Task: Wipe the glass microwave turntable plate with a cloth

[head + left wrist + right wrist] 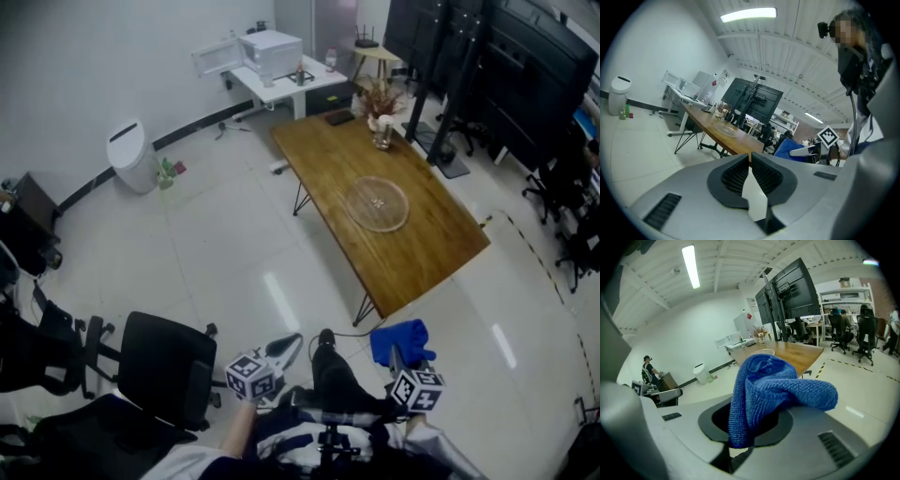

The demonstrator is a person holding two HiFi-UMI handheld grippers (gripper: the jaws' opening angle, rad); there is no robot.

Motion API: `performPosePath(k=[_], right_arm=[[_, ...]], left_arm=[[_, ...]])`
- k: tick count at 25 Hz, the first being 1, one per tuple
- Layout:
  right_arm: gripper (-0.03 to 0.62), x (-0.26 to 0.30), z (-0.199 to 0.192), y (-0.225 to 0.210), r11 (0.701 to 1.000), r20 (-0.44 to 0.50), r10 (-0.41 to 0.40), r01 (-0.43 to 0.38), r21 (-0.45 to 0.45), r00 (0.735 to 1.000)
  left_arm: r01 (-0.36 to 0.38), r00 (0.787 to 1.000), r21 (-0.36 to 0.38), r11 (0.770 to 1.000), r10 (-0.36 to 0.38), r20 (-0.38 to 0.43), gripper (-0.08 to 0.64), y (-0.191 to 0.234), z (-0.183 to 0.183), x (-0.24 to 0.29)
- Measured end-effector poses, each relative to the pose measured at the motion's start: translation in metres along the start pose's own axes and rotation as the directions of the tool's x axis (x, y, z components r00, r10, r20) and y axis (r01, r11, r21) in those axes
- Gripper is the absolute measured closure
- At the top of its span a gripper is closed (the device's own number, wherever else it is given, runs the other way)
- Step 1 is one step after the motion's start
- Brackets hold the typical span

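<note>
The round glass turntable plate (pixel 377 202) lies flat on the long wooden table (pixel 422 258), far ahead of both grippers. It shows small in the left gripper view (pixel 725 130) and as a pale rim past the cloth in the right gripper view (pixel 765 351). My right gripper (pixel 401 354) is shut on a bunched blue cloth (pixel 397 339), which drapes over its jaws (pixel 773 390). My left gripper (pixel 284 349) is held low at my left, shut with nothing between its ridged pads (pixel 736 176). Both hang over the floor, short of the table's near corner.
A black office chair (pixel 164 367) stands close on my left. A vase with dried flowers (pixel 381 120) sits at the table's far end. Beyond are a white desk with a microwave (pixel 272 52), a white bin (pixel 131 155), and black screen stands (pixel 469 66) on the right.
</note>
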State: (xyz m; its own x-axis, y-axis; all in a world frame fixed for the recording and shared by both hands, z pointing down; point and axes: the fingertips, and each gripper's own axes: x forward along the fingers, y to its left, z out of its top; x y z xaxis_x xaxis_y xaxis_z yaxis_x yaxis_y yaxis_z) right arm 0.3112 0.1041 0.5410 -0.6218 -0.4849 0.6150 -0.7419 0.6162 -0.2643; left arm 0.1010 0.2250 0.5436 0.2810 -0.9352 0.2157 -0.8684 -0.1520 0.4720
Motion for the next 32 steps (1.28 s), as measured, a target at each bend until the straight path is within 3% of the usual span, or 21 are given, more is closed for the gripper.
performPosePath(k=[5,10,15,21,32], right_arm=[[0.512,0.06,0.037,0.003,0.999,0.009,0.026,-0.026,-0.022,1.0],[0.512,0.143,0.104,0.013,0.996,0.035,0.076,-0.075,-0.045,0.996],[0.512,0.204,0.17,0.014,0.992,0.069,0.104,-0.099,-0.071,0.992],[0.512,0.247,0.223,-0.003,0.992,0.087,0.094,-0.086,-0.091,0.992],[0.512,0.278,0.26,-0.023,0.996,0.104,-0.012,0.022,-0.087,0.994]], left_arm=[[-0.055,0.999,0.029,0.998,0.055,0.003,0.558,0.047,0.023,0.015],[-0.072,0.997,0.112,0.991,0.068,0.03,0.558,0.101,0.092,0.064],[-0.022,0.999,0.175,0.984,0.015,0.045,0.558,0.133,0.163,0.134],[0.047,0.999,0.24,0.97,-0.048,-0.001,0.558,0.143,0.212,0.215],[0.186,0.98,0.304,0.934,-0.155,-0.125,0.558,0.149,0.227,0.298]])
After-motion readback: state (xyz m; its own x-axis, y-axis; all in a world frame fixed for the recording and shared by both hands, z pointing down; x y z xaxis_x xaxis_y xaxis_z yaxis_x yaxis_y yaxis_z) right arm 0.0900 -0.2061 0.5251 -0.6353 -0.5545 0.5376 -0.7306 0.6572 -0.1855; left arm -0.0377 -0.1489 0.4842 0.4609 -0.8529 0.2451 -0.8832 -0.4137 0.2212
